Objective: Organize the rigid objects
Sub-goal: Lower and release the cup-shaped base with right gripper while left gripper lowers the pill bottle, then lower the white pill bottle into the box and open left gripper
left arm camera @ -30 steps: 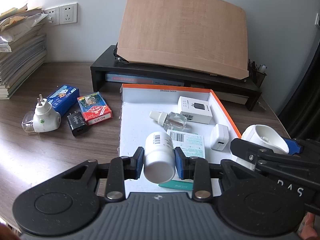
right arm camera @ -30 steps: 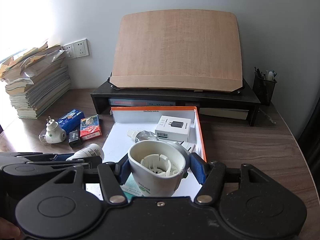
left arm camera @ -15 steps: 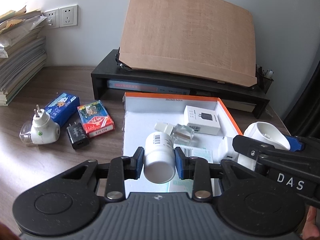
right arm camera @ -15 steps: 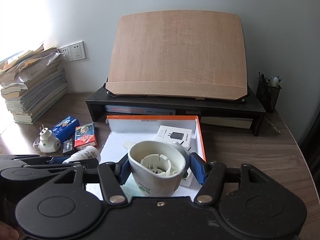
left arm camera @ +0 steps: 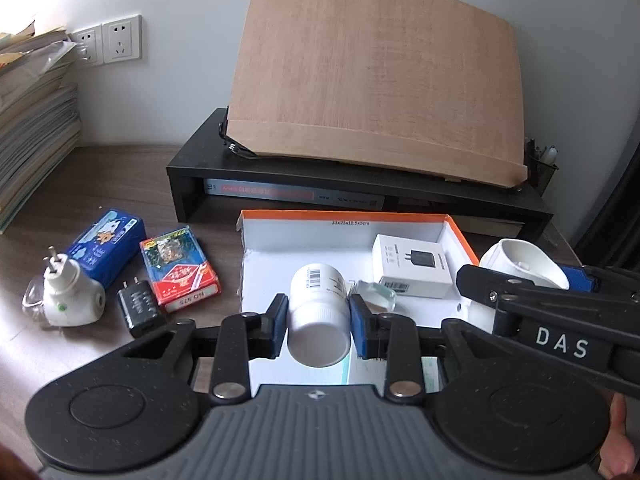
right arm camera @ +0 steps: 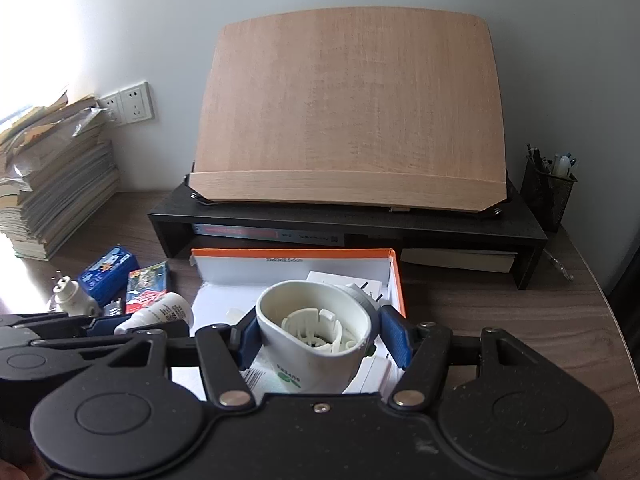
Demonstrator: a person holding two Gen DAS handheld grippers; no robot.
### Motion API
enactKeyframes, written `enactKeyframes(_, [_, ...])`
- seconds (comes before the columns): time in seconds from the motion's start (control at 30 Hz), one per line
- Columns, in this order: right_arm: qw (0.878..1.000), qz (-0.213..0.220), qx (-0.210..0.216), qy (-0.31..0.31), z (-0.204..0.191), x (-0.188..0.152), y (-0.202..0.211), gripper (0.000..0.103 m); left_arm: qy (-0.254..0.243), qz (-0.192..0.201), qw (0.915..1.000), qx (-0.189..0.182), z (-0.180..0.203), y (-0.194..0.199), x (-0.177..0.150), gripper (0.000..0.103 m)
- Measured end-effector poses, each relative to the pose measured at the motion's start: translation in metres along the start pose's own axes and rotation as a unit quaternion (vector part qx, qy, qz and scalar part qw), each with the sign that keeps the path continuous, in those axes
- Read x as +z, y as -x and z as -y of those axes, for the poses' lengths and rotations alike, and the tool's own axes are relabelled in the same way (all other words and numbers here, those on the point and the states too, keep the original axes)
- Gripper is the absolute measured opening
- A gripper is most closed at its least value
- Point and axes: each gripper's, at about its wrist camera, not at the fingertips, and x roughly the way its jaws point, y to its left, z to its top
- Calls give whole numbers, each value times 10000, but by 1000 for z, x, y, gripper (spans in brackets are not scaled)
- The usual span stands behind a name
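Desk (left arm camera: 100,184) | you grip bottle (left arm camera: 318,312) in left gripper (left arm camera: 318,318), plug-in diffuser (right arm camera: 316,336) in right gripper (right arm camera: 320,338), both over box (left arm camera: 344,216) | charger carton (left arm camera: 412,266) inside box | left of box: card packs, plugs remain

desk (left arm camera: 100,184) | box (left arm camera: 280,240) | riser (left arm camera: 188,168) | cards (left arm camera: 180,276) | paper stack (left arm camera: 32,128)

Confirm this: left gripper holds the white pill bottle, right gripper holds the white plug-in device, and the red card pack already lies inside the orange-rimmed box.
Not quite. The red card pack lies on the desk left of the orange-rimmed box, outside it, as the left wrist view shows. The rest holds: the left gripper clamps the white pill bottle, and the right gripper holds the white plug-in device.
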Motion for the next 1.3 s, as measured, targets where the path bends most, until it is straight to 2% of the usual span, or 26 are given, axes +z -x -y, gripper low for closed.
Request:
enactKeyframes(0.63, [9996, -266, -54, -124, 14, 17, -47, 74, -29, -344, 9994, 21, -3, -56, 32, 33])
enactKeyframes(1.0, [9994, -99, -213, -248, 26, 12, -24, 75, -193, -518, 9984, -136, 7, -84, 43, 33])
enactKeyframes(1.13, [9991, -94, -271, -324, 28, 8, -13, 75, -114, -496, 9982, -308, 10, -92, 49, 34])
enactKeyframes(1.3, [9988, -53, -349, -340, 27, 6, -2, 75, -243, -426, 9981, -367, 17, -82, 54, 51])
